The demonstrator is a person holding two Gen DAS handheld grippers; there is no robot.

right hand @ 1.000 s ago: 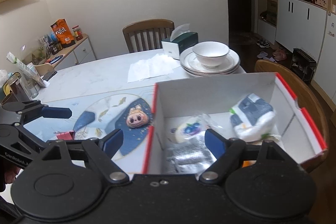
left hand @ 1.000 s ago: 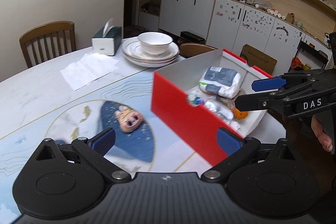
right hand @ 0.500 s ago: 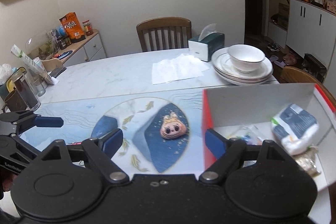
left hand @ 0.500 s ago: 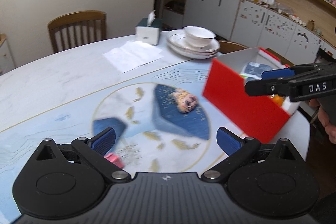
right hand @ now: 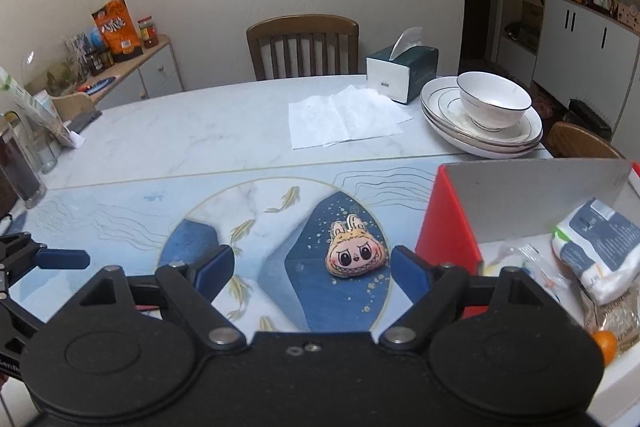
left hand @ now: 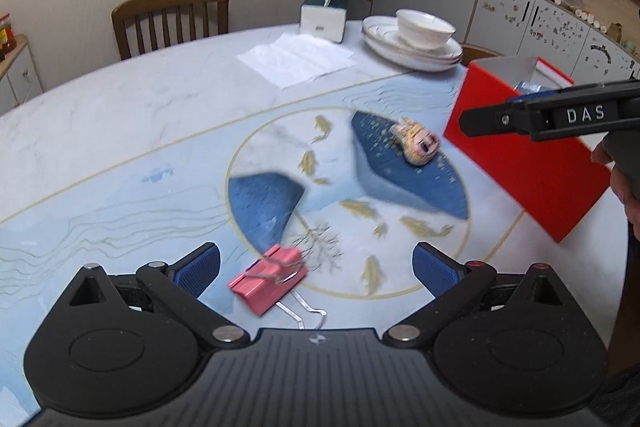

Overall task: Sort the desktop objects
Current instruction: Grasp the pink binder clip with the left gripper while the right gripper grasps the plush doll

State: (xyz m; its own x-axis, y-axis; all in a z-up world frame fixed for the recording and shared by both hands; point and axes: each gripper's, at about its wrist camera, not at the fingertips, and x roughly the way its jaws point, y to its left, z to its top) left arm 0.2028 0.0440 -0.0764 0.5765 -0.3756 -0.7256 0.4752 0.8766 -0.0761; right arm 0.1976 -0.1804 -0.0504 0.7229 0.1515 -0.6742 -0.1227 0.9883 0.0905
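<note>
Your left hand-held gripper (left hand: 316, 265) hangs released over the patterned surface (left hand: 120, 131), its blue pads spread wide with nothing pressed between them. A pink binder clip (left hand: 267, 277) lies on the surface just below and between those pads, nearer the left one, with its wire handles pointing toward you. Your right hand-held gripper (right hand: 313, 263) is also released, jaws wide apart. The small plush face toy (right hand: 356, 254) sits on the dark blue patch of the printed circle, in the gap between the right gripper's pads and closer to the right pad, not touched by either.

Just to the right of the toy stands the red box (right hand: 448, 227), open on top, with white inner walls. Inside it you can see a white and blue packet (right hand: 600, 247), some crinkled clear wrappers (right hand: 524, 259) and an orange fruit (right hand: 606, 347) near the front corner. The box's red wall stands near the right pad of your right gripper.

Farther back, well apart from the toy and clip, lie unfolded white tissues (right hand: 344, 115), a tissue box (right hand: 402, 73) and a white bowl (right hand: 494, 105) on stacked plates (right hand: 448, 123). A wooden chair (right hand: 302, 45) stands behind the surface. Glass jars (right hand: 20, 163) stand at the far left edge.
</note>
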